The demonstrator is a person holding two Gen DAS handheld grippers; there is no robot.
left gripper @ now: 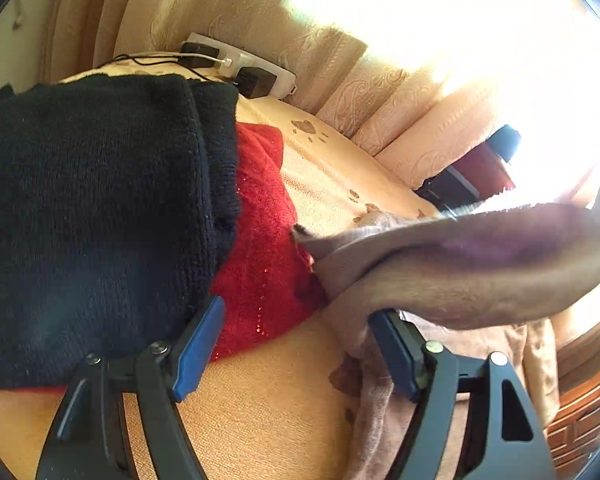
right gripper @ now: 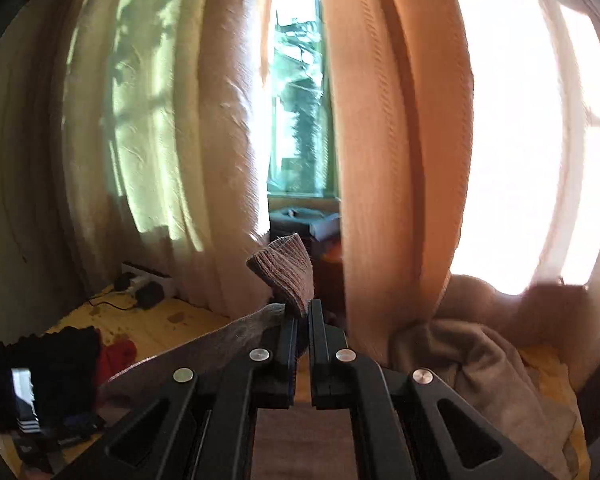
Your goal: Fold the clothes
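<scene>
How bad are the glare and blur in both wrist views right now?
Left wrist: window glare washes out the upper right; the brown garment is motion-smeared. Right wrist: curtains are streaked, the right window blown out; the ribbed cuff at the right gripper stays sharp.

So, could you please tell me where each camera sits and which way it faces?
Left wrist: on the left tool, angled down at the bed; its open blue-padded fingers frame the black knit, the red garment and the taupe garment.
Right wrist: on the right tool, facing the curtains and window; it is shut on the taupe garment's ribbed edge.
Shared: taupe garment, black knit, red garment, power strip, bedsheet.
</scene>
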